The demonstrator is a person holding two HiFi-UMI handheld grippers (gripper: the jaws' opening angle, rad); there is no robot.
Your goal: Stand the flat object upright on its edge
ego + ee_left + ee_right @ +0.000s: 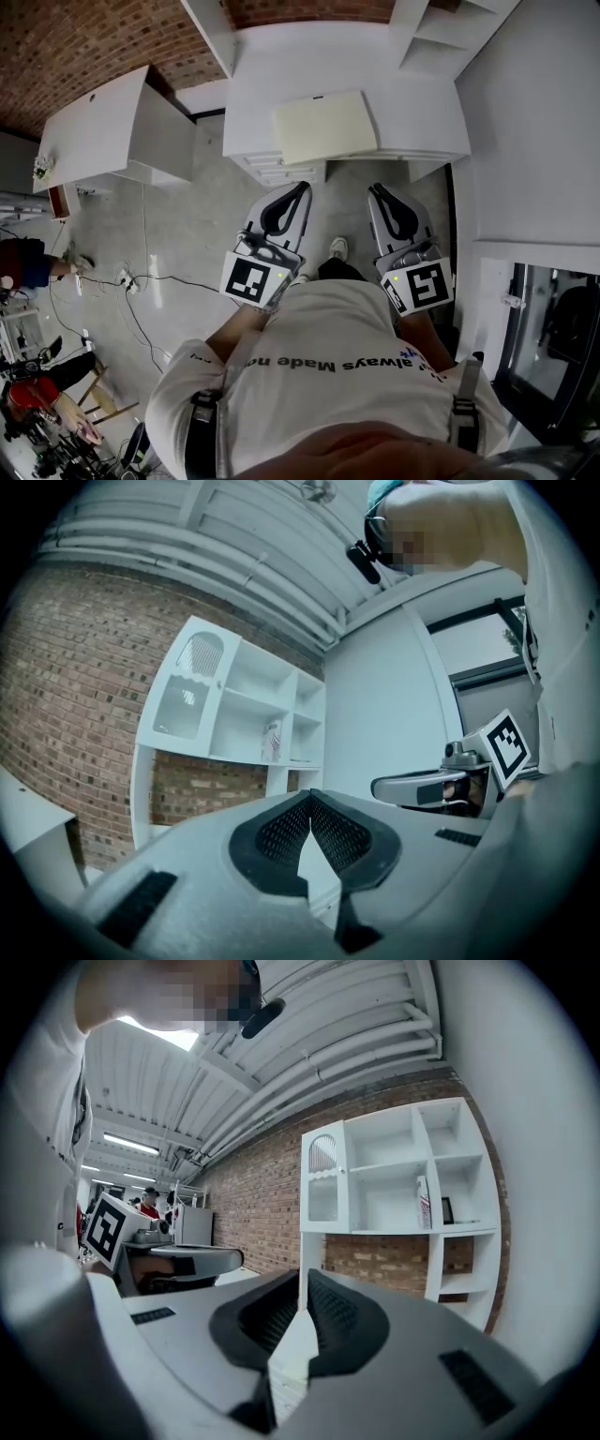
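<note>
A pale cream flat board (323, 127) lies face down on a white table top (258, 84) ahead of me in the head view. My left gripper (304, 186) and right gripper (374, 188) are held side by side over the floor, short of the table's near edge, both pointing toward it. The left gripper (310, 795) has its jaws together with nothing between them. The right gripper (303, 1275) is likewise shut and empty. Neither touches the board, and neither gripper view shows it.
A white shelf unit (394, 1185) stands against a brick wall (75, 667) ahead. Drawer fronts (281, 171) sit under the table edge. A white desk (98, 122) stands at the left, with cables (131, 281) on the floor. A white wall (534, 122) runs along the right.
</note>
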